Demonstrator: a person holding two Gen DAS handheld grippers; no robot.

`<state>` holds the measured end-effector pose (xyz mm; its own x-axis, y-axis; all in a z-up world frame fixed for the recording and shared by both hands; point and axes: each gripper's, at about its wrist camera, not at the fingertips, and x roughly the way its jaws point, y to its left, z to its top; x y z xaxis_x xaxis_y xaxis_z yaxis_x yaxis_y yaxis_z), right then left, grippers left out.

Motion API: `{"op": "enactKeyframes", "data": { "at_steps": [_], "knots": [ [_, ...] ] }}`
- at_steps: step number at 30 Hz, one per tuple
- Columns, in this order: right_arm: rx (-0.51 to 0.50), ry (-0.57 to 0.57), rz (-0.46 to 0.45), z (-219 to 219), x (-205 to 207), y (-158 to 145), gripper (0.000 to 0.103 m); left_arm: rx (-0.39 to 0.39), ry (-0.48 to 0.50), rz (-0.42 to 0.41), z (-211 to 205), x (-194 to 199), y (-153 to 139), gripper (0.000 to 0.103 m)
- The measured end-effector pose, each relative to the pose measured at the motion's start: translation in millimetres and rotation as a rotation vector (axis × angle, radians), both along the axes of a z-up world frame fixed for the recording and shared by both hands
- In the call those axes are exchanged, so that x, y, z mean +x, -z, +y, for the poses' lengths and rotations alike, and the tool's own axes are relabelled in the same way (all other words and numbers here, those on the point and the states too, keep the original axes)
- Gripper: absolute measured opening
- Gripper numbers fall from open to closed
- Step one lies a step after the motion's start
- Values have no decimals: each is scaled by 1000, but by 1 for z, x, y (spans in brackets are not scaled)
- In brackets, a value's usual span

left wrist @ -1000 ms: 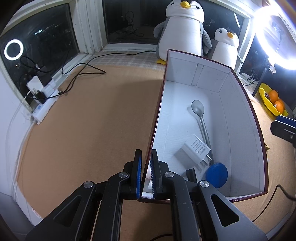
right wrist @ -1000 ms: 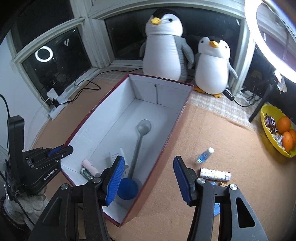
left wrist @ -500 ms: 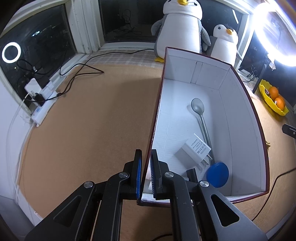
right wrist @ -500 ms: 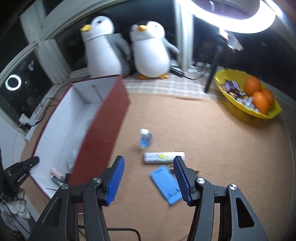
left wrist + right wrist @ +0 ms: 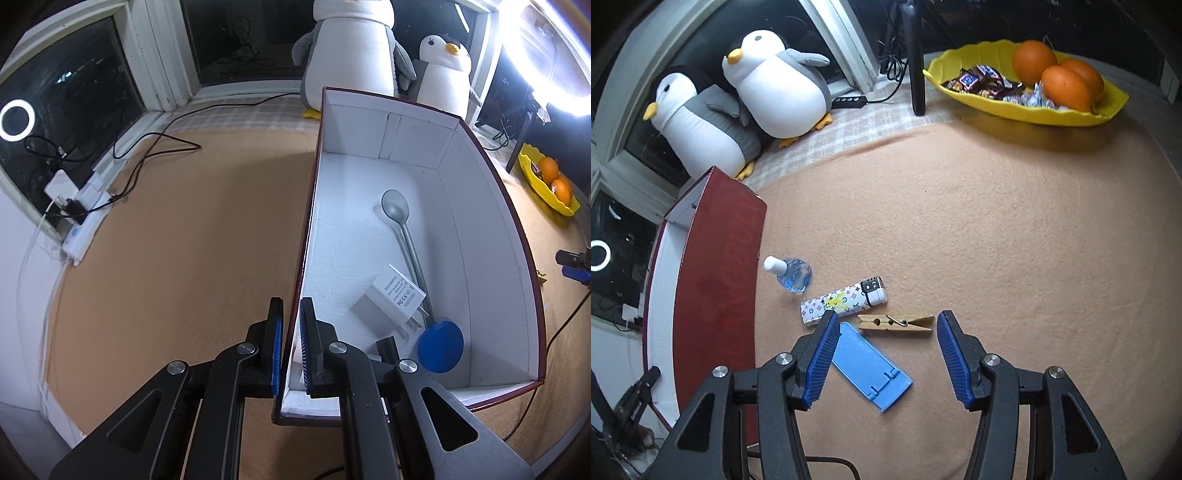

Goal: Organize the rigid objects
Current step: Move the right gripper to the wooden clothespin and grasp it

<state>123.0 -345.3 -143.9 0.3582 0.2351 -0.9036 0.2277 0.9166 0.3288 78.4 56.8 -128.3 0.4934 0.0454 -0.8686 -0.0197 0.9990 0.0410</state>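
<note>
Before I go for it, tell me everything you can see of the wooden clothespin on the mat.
The clothespin is pale bare wood with a small metal spring near its left end. It is closed and lies flat on the tan mat, lengthwise left to right, its tapered tip pointing right. It sits just below the patterned lighter and above the blue plastic stand; contact with either is unclear. The right gripper is open above it, not touching.

2 wrist fisheyes, angled down, sharing box
</note>
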Motion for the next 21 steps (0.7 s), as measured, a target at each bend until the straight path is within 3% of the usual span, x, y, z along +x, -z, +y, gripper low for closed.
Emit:
{"op": "enactKeyframes", "data": {
  "at_steps": [10,14,17,21],
  "knots": [
    [58,24,46,-8,13,14,48,-2,1,3,-1,3,0,8],
    [-9,-77,24,-1,14,12,39,-1,1,4,-1,3,0,8],
    [-10,-217,21,5,19,15,39,2,2,4,-2,3,0,8],
    [-154,-399,21,26,19,20,39,3,3,4,-2,3,0,8]
  ]
}}
